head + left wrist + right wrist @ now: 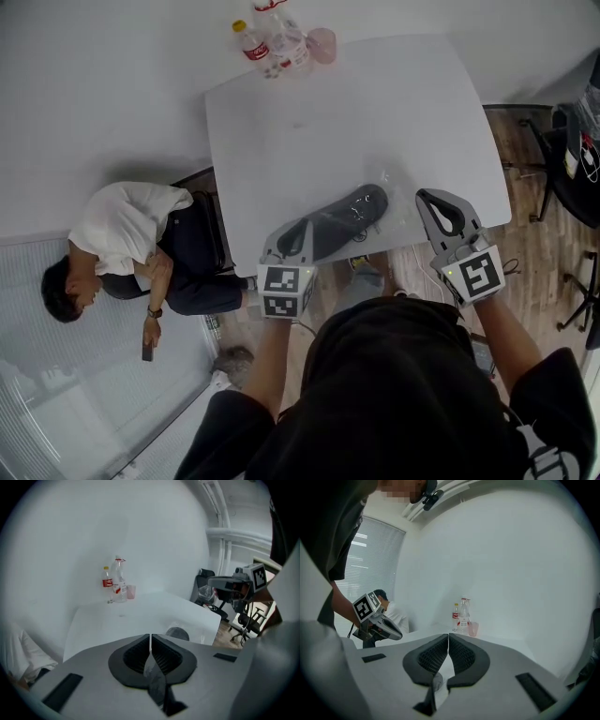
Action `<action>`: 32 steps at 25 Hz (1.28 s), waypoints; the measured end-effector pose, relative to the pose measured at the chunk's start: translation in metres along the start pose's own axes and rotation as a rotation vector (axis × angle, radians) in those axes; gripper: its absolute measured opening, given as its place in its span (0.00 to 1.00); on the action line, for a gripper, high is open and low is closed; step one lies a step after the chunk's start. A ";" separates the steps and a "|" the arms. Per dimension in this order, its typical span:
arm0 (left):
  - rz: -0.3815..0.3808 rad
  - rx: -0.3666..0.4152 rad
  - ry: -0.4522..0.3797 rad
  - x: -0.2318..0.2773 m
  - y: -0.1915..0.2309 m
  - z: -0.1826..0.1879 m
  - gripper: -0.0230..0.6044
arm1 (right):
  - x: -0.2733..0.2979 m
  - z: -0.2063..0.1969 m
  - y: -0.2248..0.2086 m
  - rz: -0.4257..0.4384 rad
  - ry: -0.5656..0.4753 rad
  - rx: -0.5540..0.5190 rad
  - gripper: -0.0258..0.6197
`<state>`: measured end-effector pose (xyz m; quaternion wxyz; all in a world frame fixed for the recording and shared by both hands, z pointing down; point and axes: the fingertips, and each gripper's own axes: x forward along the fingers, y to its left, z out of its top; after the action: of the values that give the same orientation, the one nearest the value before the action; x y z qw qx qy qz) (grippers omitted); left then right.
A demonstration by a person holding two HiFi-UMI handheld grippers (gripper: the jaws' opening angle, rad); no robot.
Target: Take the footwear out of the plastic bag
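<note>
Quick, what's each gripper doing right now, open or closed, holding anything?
Left gripper: closed, pinching the plastic bag.
Right gripper: closed; nothing clearly between its jaws.

1. A white table (328,103) fills the middle of the room, its far edge up against the white wall.
2. At the table's far left corner stand two bottles close together: a small one with a red label (251,42) and a taller clear one (286,42).
3. Just right of them sits a pink cup (322,44).
4. A person in a white shirt and dark trousers (127,234) sits off the table's left side, holding a dark phone (148,352) low.
5. A black office chair (572,159) stands on the wooden floor (539,253) at the far right.
</note>
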<state>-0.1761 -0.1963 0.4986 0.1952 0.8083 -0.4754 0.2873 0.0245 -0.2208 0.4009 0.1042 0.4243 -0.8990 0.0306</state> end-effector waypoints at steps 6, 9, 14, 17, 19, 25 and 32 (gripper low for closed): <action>-0.207 0.168 0.211 0.033 -0.008 -0.045 0.59 | 0.029 0.001 0.004 -0.012 0.026 -0.015 0.07; -0.268 0.317 0.287 0.045 -0.018 -0.065 0.67 | 0.042 -0.002 0.012 0.000 0.035 -0.034 0.07; -0.313 0.526 0.395 0.058 -0.029 -0.098 0.90 | 0.056 -0.010 0.022 0.017 0.054 -0.059 0.07; -0.341 0.555 0.462 0.060 -0.035 -0.111 0.91 | 0.060 -0.010 0.026 0.023 0.059 -0.062 0.07; -0.345 0.581 0.507 0.062 -0.035 -0.118 0.91 | 0.060 -0.009 0.030 0.024 0.059 -0.065 0.07; -0.357 0.618 0.589 0.071 -0.038 -0.134 0.91 | 0.055 -0.012 0.037 0.020 0.063 -0.089 0.07; -0.446 0.560 0.573 0.077 -0.035 -0.137 0.91 | 0.054 -0.017 0.040 0.019 0.073 -0.118 0.07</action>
<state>-0.1536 -0.1497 0.6507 0.1501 0.8005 -0.1206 0.5676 -0.0365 -0.2341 0.4302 0.1616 0.4073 -0.8989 -0.0059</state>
